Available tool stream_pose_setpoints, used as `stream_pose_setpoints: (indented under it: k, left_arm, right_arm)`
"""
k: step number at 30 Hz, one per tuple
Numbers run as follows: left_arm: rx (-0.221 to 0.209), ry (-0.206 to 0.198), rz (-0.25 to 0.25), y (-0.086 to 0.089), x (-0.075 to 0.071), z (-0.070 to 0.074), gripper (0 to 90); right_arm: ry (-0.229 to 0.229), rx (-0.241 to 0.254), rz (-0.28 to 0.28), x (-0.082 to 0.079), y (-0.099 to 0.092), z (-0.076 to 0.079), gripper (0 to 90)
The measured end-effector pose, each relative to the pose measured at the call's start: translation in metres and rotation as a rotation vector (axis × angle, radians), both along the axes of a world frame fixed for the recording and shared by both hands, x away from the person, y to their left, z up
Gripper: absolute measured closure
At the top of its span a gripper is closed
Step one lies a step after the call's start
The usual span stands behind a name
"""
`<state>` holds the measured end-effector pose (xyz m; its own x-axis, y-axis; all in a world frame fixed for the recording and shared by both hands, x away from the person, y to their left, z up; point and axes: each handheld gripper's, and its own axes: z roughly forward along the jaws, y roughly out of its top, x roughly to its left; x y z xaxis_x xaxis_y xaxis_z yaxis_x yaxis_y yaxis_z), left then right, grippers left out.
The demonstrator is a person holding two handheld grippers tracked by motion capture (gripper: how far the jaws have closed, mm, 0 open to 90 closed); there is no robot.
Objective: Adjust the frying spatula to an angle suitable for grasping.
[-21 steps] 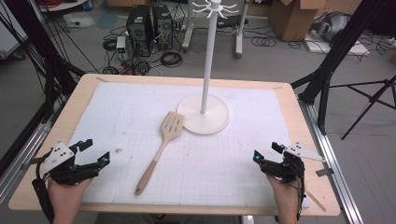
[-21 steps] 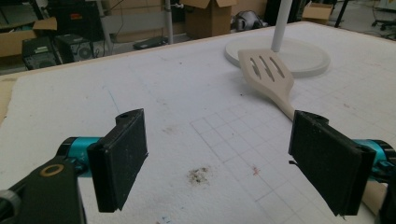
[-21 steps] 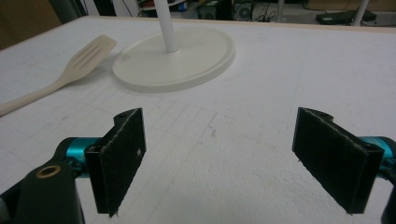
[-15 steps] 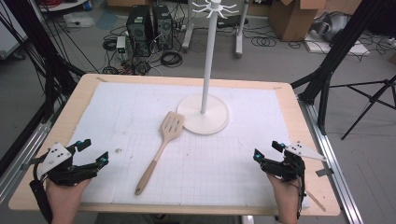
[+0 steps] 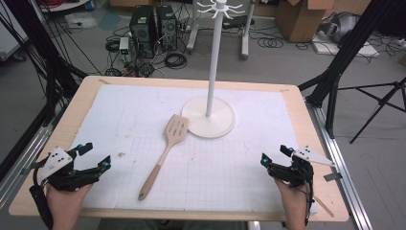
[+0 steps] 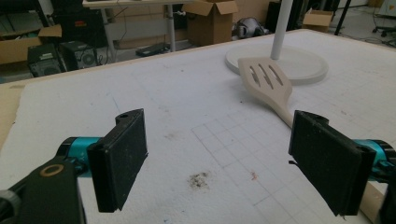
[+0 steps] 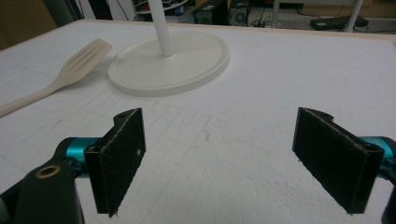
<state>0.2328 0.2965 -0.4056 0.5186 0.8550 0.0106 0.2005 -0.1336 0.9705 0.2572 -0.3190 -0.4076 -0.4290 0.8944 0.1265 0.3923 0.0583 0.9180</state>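
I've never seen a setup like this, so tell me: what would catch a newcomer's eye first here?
Probably the tall white stand with a round base rising from the far middle of the white gridded mat. Beside its base lies a pale wooden slotted spatula, handle pointing toward the person. At the near corners, two hands hold black two-jaw tools, the left gripper and right gripper, both open and holding nothing.

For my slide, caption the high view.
Open grippers, left and right, flank a wooden spatula beside a white stand.

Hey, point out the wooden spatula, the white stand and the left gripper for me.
wooden spatula [image 5: 164,150]: high view, on the handle just below the slotted blade.
white stand [image 5: 220,125]: high view, on its round base.
left gripper [image 5: 94,155]: high view, midway between its open fingertips.
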Motion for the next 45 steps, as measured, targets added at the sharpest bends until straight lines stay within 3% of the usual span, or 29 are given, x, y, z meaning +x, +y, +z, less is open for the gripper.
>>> stream_pose_setpoints:
  k: [9,11,19,25,29,32,37,39,45]
  left_arm:
    - [-0.027,0.009,-0.024,-0.008,0.001,0.006,19.4]
    - [-0.015,0.015,-0.027,-0.011,0.002,0.009,19.0]
    - [-0.020,0.035,-0.047,-0.034,0.009,0.017,19.1]
    - [0.000,0.053,-0.065,-0.056,0.017,0.024,18.8]
    - [0.002,0.076,-0.059,-0.069,0.022,0.027,18.4]
    - [0.034,0.094,-0.056,-0.083,0.028,0.027,18.6]
    - [0.049,0.128,-0.042,-0.096,0.035,0.025,20.6]
    - [0.066,0.158,-0.025,-0.105,0.041,0.023,22.5]
    - [0.089,0.206,-0.042,-0.122,0.050,0.013,22.9]
  right_arm:
    - [0.005,-0.004,-0.004,0.000,0.001,-0.002,15.8]
    - [0.005,-0.004,-0.004,0.000,0.001,-0.003,15.8]
    - [0.003,-0.019,-0.003,0.002,0.003,-0.004,15.8]
    - [0.007,-0.017,-0.009,0.001,0.003,-0.004,15.8]
    - [0.007,-0.017,-0.009,0.002,0.002,-0.004,15.8]
    - [0.007,-0.015,-0.009,0.001,0.003,-0.004,15.8]
    - [0.009,-0.010,-0.013,0.001,0.002,-0.003,15.8]
    - [0.011,-0.009,-0.014,0.001,0.002,-0.003,15.8]
    - [0.009,-0.012,-0.010,0.002,0.002,-0.005,15.8]
